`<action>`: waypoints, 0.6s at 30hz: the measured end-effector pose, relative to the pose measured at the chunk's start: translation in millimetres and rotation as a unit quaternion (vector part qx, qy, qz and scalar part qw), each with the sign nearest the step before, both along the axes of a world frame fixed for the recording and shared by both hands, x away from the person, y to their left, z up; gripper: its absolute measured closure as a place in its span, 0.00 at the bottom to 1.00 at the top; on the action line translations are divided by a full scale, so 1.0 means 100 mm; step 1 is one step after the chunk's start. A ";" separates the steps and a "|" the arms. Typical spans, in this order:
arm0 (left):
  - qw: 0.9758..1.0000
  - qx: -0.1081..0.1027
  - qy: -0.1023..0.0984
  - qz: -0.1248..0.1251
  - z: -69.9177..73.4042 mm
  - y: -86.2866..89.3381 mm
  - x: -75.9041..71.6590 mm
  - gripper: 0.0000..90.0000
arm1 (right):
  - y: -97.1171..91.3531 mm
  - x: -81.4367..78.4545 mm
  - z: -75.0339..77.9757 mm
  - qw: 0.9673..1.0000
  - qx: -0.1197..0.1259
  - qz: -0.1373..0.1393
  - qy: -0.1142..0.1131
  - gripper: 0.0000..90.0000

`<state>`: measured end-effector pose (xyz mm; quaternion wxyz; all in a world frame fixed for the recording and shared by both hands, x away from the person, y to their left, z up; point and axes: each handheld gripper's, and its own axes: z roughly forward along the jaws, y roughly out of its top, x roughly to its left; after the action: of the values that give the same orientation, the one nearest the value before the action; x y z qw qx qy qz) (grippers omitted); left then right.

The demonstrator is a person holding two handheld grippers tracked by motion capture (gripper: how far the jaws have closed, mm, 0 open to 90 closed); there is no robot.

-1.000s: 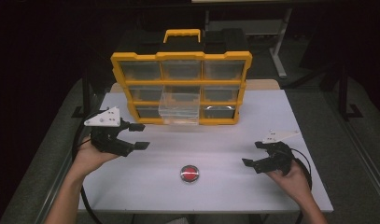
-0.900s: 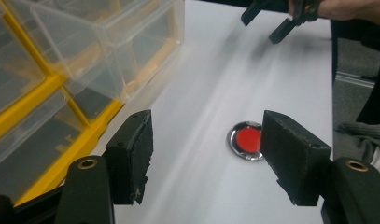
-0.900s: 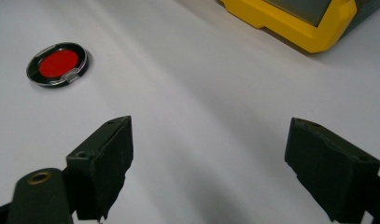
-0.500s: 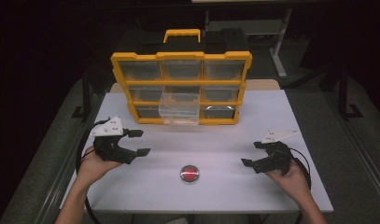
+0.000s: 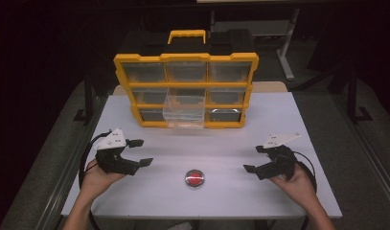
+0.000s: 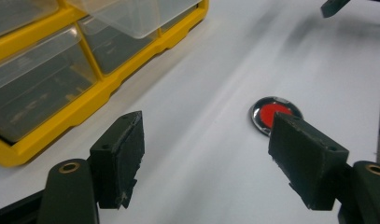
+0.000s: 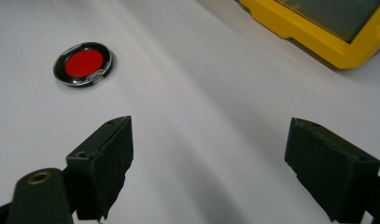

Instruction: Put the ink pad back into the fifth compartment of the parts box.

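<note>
Red disc (image 5: 194, 178) in a chrome ring lies flat on the white bench (image 5: 216, 143), near the front edge at about 6 o'clock from the yellow drawer organiser (image 5: 185, 91).

Left gripper (image 5: 136, 152) is at 9 o'clock from the disc, near it, not touching. Its jaws have just been opening and now stand wide, with nothing between them. In the left gripper view the disc (image 6: 274, 113) sits just past the right-hand jaw.

Right gripper (image 5: 252, 159) is at 3 o'clock from the disc, a bit further off. Jaws spread wide, empty, bare bench between them. In the right gripper view the disc (image 7: 83, 63) is at 11 o'clock.

One clear drawer (image 5: 184, 109) in the organiser's middle column is pulled out toward the front.
</note>
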<state>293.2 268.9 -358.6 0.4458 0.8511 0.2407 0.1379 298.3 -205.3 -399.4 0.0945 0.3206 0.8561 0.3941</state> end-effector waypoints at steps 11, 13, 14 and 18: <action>1.000 0.008 0.006 0.012 -0.13 -0.01 0.00 0.28 | 0.21 0.03 0.11 0.999 -0.011 0.035 0.006 0.16; 1.000 0.005 0.002 0.012 -0.13 -0.02 -0.01 0.28 | 0.25 0.04 0.12 0.999 -0.016 0.041 0.007 0.16; 1.000 0.005 0.001 0.013 -0.14 -0.02 -0.01 0.28 | 0.27 0.05 0.12 0.999 -0.016 0.042 0.009 0.16; 1.000 0.000 -0.001 0.015 -0.15 -0.02 -0.01 0.28 | 0.38 0.07 0.17 0.998 -0.016 0.053 0.012 0.15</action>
<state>291.7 266.6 -373.8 0.4440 0.8471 0.2533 0.1455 305.4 -167.7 -382.6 0.0684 0.2778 0.8792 0.3811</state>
